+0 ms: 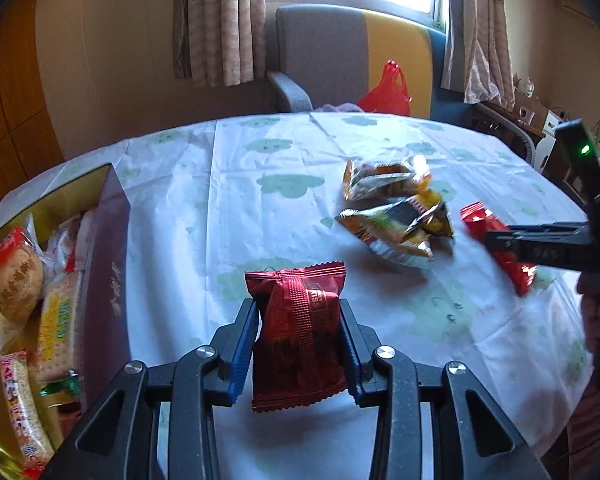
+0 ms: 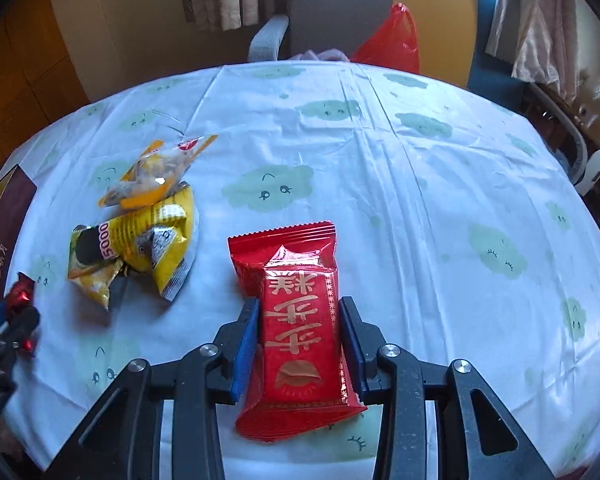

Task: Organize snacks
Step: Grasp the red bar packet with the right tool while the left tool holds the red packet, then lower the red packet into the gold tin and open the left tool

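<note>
My left gripper point(image 1: 298, 312) is shut on a dark red snack packet point(image 1: 298, 332) and holds it above the tablecloth, right of the open snack box point(image 1: 108, 240). My right gripper point(image 2: 299, 312) is shut on a bright red packet with gold characters point(image 2: 296, 320); it also shows in the left wrist view point(image 1: 496, 240) at the right, with the right gripper point(image 1: 496, 240) on it. Yellow and silver packets point(image 1: 396, 208) lie in a loose pile mid-table, also in the right wrist view point(image 2: 140, 232). The left gripper point(image 2: 12, 312) shows at the right wrist view's left edge.
The box holds several wrapped biscuits and cakes point(image 1: 20, 280). A white tablecloth with green clouds point(image 2: 420, 160) covers the round table. An armchair point(image 1: 320, 56) and a red plastic bag point(image 1: 388, 88) stand behind the far edge. Cluttered furniture is at the right point(image 1: 540, 120).
</note>
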Motion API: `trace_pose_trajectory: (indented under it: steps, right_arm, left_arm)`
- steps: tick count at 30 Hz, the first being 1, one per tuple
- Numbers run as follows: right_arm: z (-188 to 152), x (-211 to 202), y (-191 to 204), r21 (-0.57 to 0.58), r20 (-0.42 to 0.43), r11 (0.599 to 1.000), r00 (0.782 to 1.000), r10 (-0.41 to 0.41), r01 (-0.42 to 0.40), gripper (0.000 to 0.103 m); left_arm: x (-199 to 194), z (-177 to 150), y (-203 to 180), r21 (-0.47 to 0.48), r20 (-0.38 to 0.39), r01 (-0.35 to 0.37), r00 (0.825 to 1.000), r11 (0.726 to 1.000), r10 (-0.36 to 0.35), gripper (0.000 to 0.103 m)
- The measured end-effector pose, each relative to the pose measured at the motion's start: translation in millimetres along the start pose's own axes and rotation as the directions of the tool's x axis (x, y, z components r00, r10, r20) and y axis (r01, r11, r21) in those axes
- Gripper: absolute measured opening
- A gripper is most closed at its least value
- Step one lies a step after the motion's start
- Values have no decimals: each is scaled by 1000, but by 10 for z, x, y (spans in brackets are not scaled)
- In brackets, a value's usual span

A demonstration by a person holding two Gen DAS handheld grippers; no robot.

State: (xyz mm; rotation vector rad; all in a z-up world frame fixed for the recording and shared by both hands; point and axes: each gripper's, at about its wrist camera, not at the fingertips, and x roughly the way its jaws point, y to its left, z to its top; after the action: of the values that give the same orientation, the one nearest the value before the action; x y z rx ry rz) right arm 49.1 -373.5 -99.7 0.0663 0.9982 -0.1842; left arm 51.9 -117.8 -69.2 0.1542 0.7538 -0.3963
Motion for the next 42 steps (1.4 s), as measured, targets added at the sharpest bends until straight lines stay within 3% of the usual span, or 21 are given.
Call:
trace_pose_trajectory:
  steps: [6, 10, 19, 26, 30, 36, 42]
  right_arm:
    - [-28, 13, -29, 24, 23, 1000, 1000, 12, -13, 40]
    - [-3, 39, -28, 33, 29, 999, 1000, 12, -13, 39]
    - [-27, 30, -15, 15, 44, 1000, 999, 10, -11, 40]
    - [-38, 25, -8, 11, 50, 1000, 999, 5, -5, 40]
    - [-35, 22, -5, 7, 50, 1000, 999, 2, -2, 40]
    - [-21, 19, -7, 6, 50, 1000, 999, 0, -1, 40]
    - [-27, 17, -6, 3, 57, 1000, 998, -7, 7, 40]
  left_arm:
    - [-478, 106, 191, -78, 46, 32, 999, 996, -29, 39]
    - [-797, 151, 604, -197, 72, 31, 997, 980, -17, 39]
    - [-1257, -155, 1729, -436, 70, -94, 988, 895, 139, 39]
    - [-1015, -286, 2023, -532, -1, -108, 992, 840, 127, 40]
    - [-813, -184, 2045, -532, -9, -95, 994, 841, 106, 40]
    - [-407, -148, 2131, -512, -133, -199, 979, 836, 151, 45]
    - [-387, -296, 2025, -472, -166, -265, 963, 841, 211, 45]
